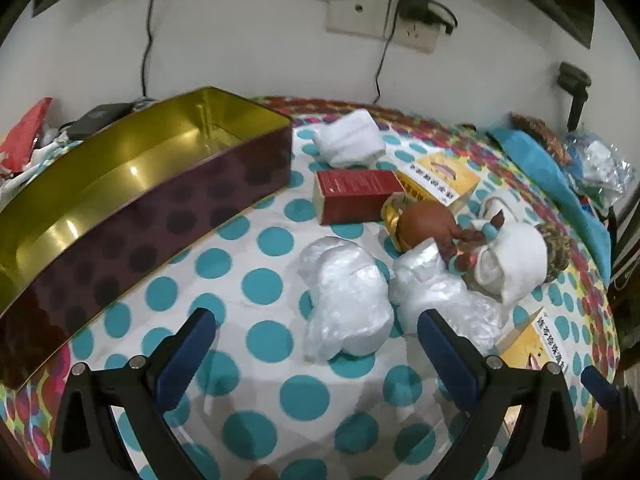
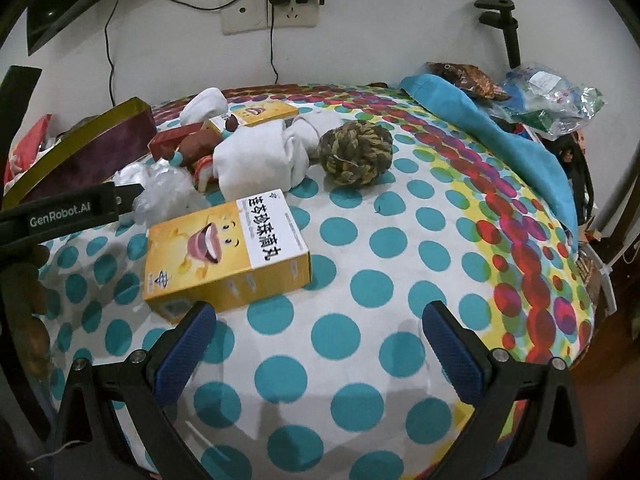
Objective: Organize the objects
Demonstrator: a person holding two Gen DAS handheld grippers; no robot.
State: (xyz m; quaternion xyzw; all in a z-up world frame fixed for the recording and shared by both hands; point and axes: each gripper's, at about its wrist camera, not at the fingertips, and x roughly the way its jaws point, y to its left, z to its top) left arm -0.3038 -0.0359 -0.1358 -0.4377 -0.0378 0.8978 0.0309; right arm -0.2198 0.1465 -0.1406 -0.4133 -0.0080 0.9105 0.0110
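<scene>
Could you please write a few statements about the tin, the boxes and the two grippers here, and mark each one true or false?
1. The gold-lined tin is empty inside. True.
2. The left gripper is shut on a plastic bag. False: its jaws stand open, and the crumpled plastic bag lies ahead of them, ungripped.
3. The right gripper is open and holds nothing. True.
4. The nearest yellow box stands upright. False: it lies flat on the dotted cloth.
5. The rope ball sits inside the tin. False: it rests on the cloth beside a white cloth bundle.
</scene>
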